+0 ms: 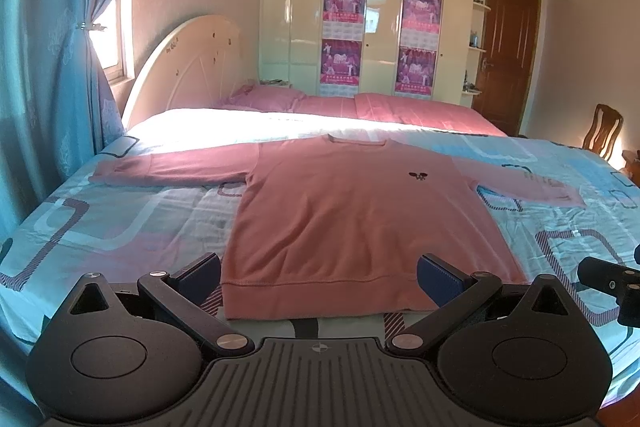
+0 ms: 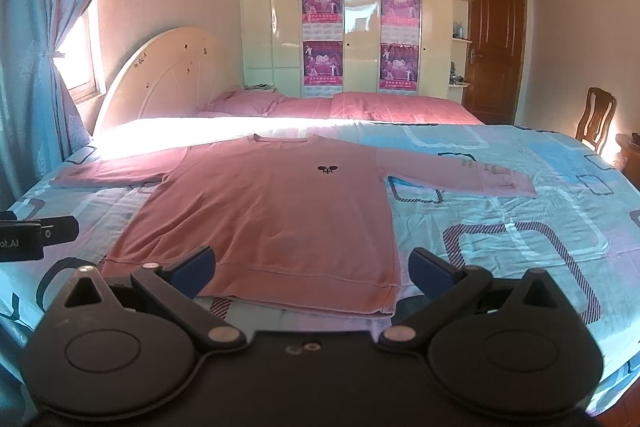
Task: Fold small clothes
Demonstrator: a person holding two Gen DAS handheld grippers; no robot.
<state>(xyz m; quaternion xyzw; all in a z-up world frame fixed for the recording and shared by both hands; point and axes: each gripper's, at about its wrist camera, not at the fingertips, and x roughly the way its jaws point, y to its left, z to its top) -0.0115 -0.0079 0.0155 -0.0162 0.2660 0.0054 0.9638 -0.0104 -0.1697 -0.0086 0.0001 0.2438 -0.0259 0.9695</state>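
Observation:
A pink long-sleeved shirt (image 1: 352,211) (image 2: 276,203) lies flat and face up on the bed, sleeves spread to both sides, hem nearest me, a small dark emblem on the chest. My left gripper (image 1: 320,279) hovers open just before the hem, its blue pads either side of the shirt's lower edge, holding nothing. My right gripper (image 2: 312,271) is open too, near the hem's right corner, empty. Each gripper shows at the edge of the other's view: the right gripper (image 1: 612,283) and the left gripper (image 2: 36,235).
The bed cover (image 1: 120,223) (image 2: 500,227) is light blue with rounded-rectangle patterns. Pink pillows (image 1: 272,99) and a cream headboard (image 1: 188,67) lie at the far end. A blue curtain (image 1: 48,87) hangs on the left, a wooden chair (image 2: 596,115) stands at right.

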